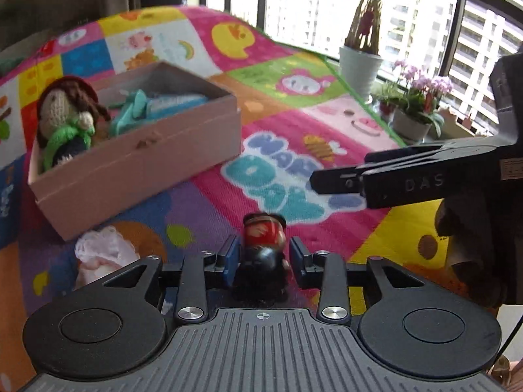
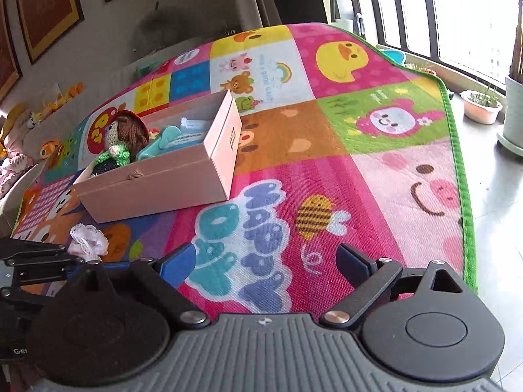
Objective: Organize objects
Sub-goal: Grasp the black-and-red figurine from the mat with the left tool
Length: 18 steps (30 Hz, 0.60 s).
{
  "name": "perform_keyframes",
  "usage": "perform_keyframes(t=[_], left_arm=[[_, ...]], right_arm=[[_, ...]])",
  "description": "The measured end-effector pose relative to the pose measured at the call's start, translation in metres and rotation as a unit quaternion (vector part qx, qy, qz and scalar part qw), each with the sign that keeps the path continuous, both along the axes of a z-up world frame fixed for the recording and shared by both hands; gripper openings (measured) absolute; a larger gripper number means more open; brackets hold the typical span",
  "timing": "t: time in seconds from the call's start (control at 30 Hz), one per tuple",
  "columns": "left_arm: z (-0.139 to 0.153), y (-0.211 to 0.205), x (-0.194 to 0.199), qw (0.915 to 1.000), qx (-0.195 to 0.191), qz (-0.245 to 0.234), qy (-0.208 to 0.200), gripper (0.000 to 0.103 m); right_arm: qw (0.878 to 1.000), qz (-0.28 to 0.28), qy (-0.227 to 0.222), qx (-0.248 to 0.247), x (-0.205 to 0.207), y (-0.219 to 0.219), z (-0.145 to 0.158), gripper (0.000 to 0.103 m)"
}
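Note:
A pink cardboard box (image 1: 137, 166) lies open on the colourful play mat, also in the right wrist view (image 2: 163, 179). In it are a knitted doll (image 1: 67, 117) with brown hair and a green scarf, and a teal item (image 1: 130, 114). A small red-and-black figurine (image 1: 264, 248) stands between the blue pads of my left gripper (image 1: 264, 256); the pads sit close on both sides, contact unclear. My right gripper (image 2: 266, 264) is open and empty above the mat. It shows from the side in the left wrist view (image 1: 333, 179). A white-pink frilly item (image 1: 104, 251) lies near the box.
The play mat (image 2: 327, 130) ends in a green edge at the right, with bare floor beyond. Potted plants (image 1: 359, 65) stand by the window. Stuffed toys (image 2: 19, 150) line the far left.

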<state>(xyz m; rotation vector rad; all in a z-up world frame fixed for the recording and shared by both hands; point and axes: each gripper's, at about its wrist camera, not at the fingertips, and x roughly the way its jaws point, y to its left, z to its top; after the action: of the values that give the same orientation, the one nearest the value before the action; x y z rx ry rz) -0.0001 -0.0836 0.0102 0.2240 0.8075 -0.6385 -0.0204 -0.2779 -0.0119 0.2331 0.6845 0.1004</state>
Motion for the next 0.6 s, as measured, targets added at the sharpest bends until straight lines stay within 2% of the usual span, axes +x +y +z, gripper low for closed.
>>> perform_keyframes(t=[0.1,0.17,0.27,0.33,0.43,0.5,0.6], left_arm=[[0.000,0.001,0.000,1.0000,-0.005,0.003,-0.007,0.036],[0.000,0.008,0.001,0.9996,-0.023,0.014,0.003,0.035],[0.008,0.028,-0.006,0.9969,-0.071,0.022,0.027,0.034],[0.019,0.051,-0.014,0.9939,-0.101,0.038,0.024,0.034],[0.038,0.095,-0.019,0.9868,-0.119,0.110,-0.005,0.034],[0.046,0.127,-0.019,0.9779,-0.115,0.173,-0.022,0.034],[0.049,0.165,-0.019,0.9635,-0.114,0.239,-0.035,0.034]], right_arm=[[1.000,-0.001,0.003,0.003,0.001,0.001,-0.003,0.093],[1.000,0.001,0.003,0.002,0.001,0.001,-0.004,0.093],[1.000,0.003,0.004,-0.004,0.002,0.004,-0.003,0.093],[1.000,0.009,0.002,-0.015,0.001,0.008,-0.001,0.093],[0.999,0.037,-0.002,-0.031,0.001,0.022,0.003,0.093],[0.997,0.070,-0.002,-0.032,0.004,0.039,0.007,0.093],[0.990,0.132,-0.013,-0.045,0.008,0.079,0.015,0.093]])
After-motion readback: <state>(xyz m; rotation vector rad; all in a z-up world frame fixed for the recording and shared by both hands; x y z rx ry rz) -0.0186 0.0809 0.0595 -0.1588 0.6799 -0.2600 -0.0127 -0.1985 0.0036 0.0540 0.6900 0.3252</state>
